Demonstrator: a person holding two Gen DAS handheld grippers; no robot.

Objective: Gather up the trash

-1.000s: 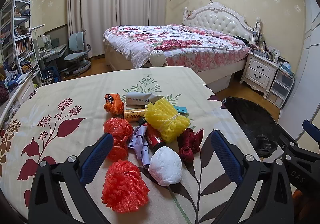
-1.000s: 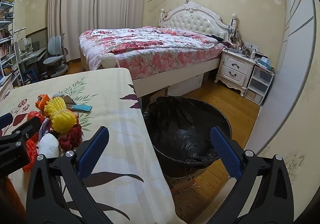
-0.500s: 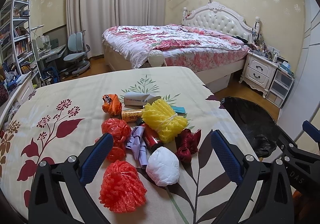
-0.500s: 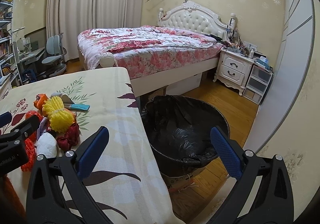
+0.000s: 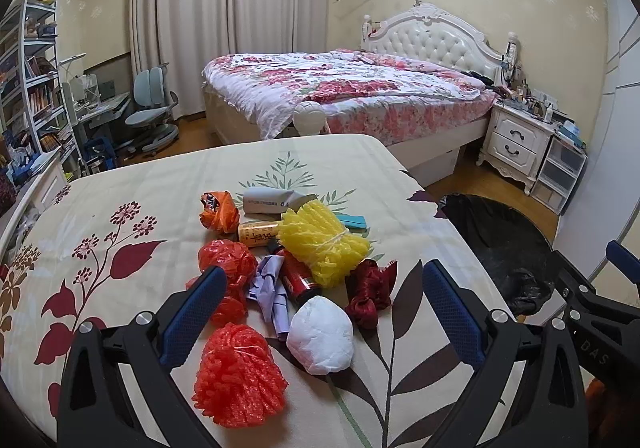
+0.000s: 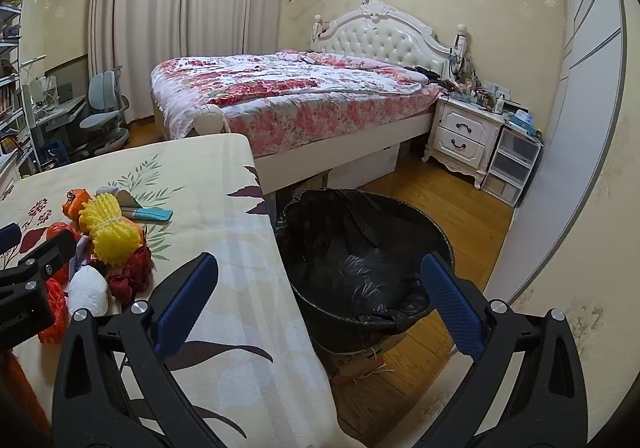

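Note:
A heap of trash lies on the table's floral cloth point(image 5: 132, 208): a red foam net point(image 5: 238, 376) nearest me, a white wad point(image 5: 320, 334), a yellow foam net point(image 5: 322, 242), dark red wrappers point(image 5: 370, 286), red plastic bags point(image 5: 228, 260), a purple scrap point(image 5: 270, 292), a red can point(image 5: 298, 280), an orange wrapper point(image 5: 218, 210) and a grey tube point(image 5: 272, 202). My left gripper point(image 5: 320, 298) hangs open above the near side of the heap, holding nothing. My right gripper point(image 6: 318, 302) is open over the table's right edge, by the black-lined bin point(image 6: 364, 260).
The bin stands on the wooden floor point(image 6: 460, 208) just right of the table. Behind it are a bed point(image 6: 288, 96) with a floral cover, a white nightstand point(image 6: 466, 136) and plastic drawers point(image 6: 512, 168). A desk chair point(image 5: 150, 114) and shelves point(image 5: 30, 88) stand at the far left.
Both views have drifted slightly; the trash heap sits a little lower and nearer the left gripper. Both grippers stay open and nothing has been picked up.

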